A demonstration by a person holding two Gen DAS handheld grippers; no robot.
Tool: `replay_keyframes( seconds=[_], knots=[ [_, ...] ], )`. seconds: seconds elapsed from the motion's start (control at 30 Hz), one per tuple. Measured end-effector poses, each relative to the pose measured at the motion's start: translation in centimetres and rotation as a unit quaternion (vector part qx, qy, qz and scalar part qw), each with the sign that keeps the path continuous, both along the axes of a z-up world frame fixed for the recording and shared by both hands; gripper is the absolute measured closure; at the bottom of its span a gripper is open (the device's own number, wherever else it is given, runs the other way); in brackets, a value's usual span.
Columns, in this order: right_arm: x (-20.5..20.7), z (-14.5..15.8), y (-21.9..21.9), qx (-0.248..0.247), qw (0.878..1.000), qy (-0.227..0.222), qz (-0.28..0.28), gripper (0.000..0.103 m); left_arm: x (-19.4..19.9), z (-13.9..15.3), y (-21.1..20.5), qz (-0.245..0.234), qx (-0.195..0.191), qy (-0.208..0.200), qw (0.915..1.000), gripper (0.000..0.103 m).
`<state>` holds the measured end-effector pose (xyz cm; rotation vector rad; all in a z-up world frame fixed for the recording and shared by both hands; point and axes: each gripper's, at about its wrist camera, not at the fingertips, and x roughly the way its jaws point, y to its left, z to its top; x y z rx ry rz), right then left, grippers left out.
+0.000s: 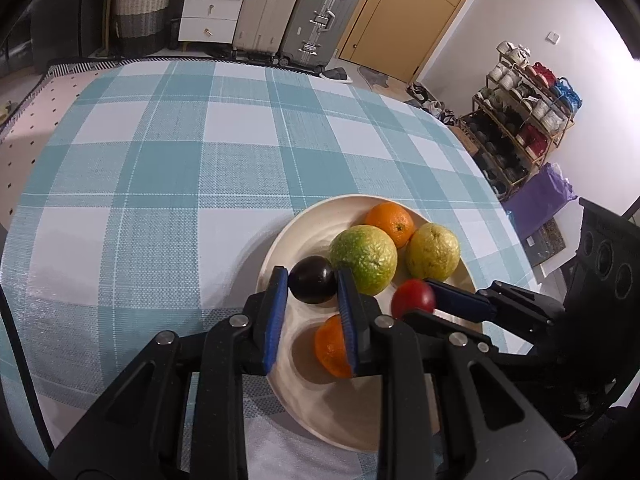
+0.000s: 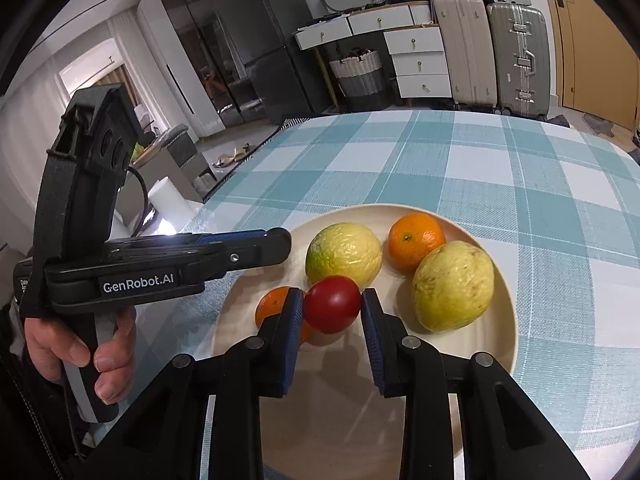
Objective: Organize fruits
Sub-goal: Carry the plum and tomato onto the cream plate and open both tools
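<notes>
A cream plate [image 1: 280, 248] [image 2: 505, 340] on the blue checked tablecloth holds a green guava [image 1: 364, 258] [image 2: 344, 254], a yellow guava [image 1: 432, 256] [image 2: 452, 286] and two oranges [image 1: 390, 222] [image 2: 416, 240]. The nearer orange [image 1: 332, 346] [image 2: 274, 304] lies under the fingers. My left gripper [image 1: 313, 290] [image 2: 280, 245] is shut on a dark plum [image 1: 313, 280] just over the plate; the right wrist view hides the plum. My right gripper [image 2: 332, 312] [image 1: 419, 299] is shut on a red fruit [image 2: 332, 302] [image 1: 410, 296] over the plate's near side.
A person's hand [image 2: 80, 344] holds the left gripper's handle. The tablecloth [image 1: 180, 160] stretches away beyond the plate. Suitcases [image 1: 304, 12], white drawers [image 1: 212, 4] and a shoe rack [image 1: 528, 112] stand off the table.
</notes>
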<state>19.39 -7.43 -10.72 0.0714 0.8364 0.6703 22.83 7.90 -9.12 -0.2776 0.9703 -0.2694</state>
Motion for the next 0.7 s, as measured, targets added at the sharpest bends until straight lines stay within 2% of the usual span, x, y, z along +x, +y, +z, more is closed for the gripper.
replay_keyframes(
  seconds=[0.1,0.23,0.27,0.33,0.47,0.6,0.7],
  knots=[
    [0.0,0.0,0.1,0.001,1.0,-0.004,-0.001,0.071,0.1,0.1,0.0,0.006,0.003,0.004,1.0,0.081],
    [-0.3,0.3,-0.3,0.018,1.0,-0.013,-0.003,0.055,-0.4,0.5,-0.2,0.007,0.02,0.002,0.9998,0.08],
    [-0.5,0.5,-0.5,0.023,1.0,-0.016,-0.004,0.054,-0.6,0.7,-0.1,0.009,0.021,0.0,0.9997,0.08],
    [-0.7,0.7,-0.8,0.026,0.999,-0.021,-0.011,0.053,-1.2,1.2,-0.1,0.01,0.023,-0.004,0.9997,0.078],
    [-1.5,1.2,-1.7,0.028,0.999,-0.023,-0.021,0.053,-2.7,2.3,-0.4,0.016,0.034,-0.018,0.9991,0.07],
    [-2.7,2.1,-2.8,0.028,0.998,-0.036,-0.036,0.048,-4.0,3.3,-0.8,0.021,0.047,-0.03,0.9982,0.069],
    [-3.6,2.8,-3.5,0.03,0.997,-0.046,-0.047,0.034,-5.3,4.1,-1.2,0.023,0.052,-0.038,0.9977,0.069]
  ],
)
